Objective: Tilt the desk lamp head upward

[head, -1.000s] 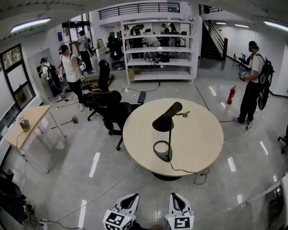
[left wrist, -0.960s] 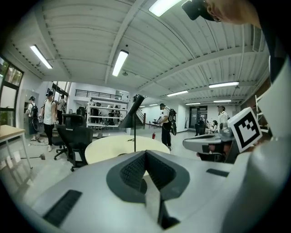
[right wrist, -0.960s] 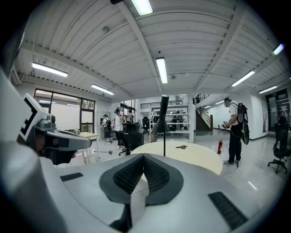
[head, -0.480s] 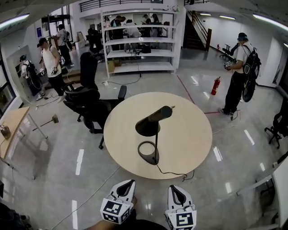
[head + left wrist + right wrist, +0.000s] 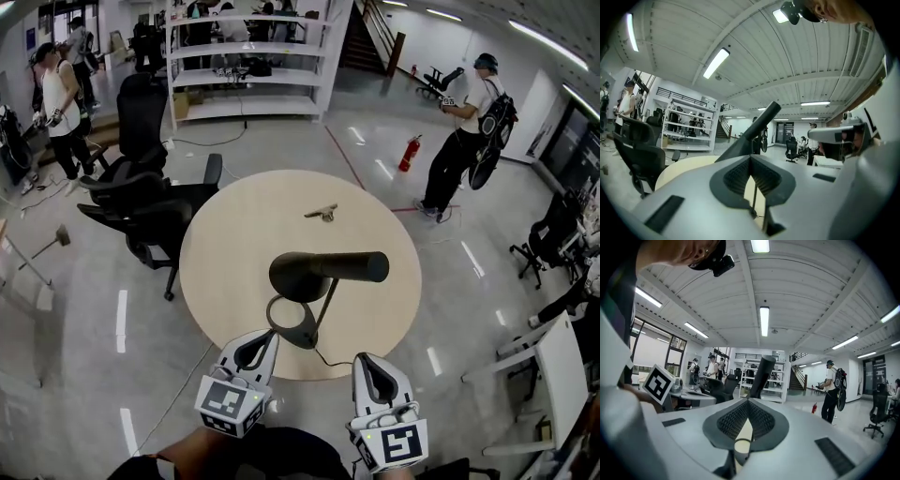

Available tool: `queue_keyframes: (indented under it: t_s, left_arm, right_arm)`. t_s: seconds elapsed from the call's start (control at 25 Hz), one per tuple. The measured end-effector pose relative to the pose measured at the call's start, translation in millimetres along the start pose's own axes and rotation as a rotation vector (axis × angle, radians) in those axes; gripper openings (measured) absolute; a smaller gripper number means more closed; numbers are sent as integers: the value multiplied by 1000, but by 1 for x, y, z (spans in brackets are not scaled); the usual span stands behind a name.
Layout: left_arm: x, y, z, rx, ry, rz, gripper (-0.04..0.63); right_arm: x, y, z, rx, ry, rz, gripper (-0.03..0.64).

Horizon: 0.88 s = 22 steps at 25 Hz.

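I have my white left gripper and white right gripper at the near edge of the round beige wooden table. Both have their jaws closed together on nothing. The black desk lamp stands on the table just ahead of the 2 grippers, untouched, with its head about level.

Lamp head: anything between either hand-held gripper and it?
Nothing visible does. The left hand-held gripper and right hand-held gripper face the lamp head across open air; the small object on the table lies beyond it.
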<state>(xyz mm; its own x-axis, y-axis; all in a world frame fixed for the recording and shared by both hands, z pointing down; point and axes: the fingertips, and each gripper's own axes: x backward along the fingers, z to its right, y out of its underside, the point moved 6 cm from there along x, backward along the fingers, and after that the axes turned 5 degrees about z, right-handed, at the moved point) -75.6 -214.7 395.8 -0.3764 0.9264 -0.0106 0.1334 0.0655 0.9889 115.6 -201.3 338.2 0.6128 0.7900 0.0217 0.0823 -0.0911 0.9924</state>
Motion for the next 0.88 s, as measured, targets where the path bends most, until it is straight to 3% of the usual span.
queue_keyframes:
  t_s: [0.2, 0.52, 0.76, 0.88]
  left_arm:
    - [-26, 9, -63, 40, 59, -56, 46]
    - [-54, 17, -120, 126, 113, -40, 48]
    - [-72, 39, -140, 251, 124, -67, 61]
    - [-81, 50, -147, 323, 127, -86, 104]
  right_arm:
    - [-37, -50, -3, 64, 67, 61, 17]
    - [-90, -103, 3, 211, 172, 128, 17]
    - [-118, -126, 24, 234, 162, 137, 17]
    - [-133, -127, 36, 222, 141, 128, 17]
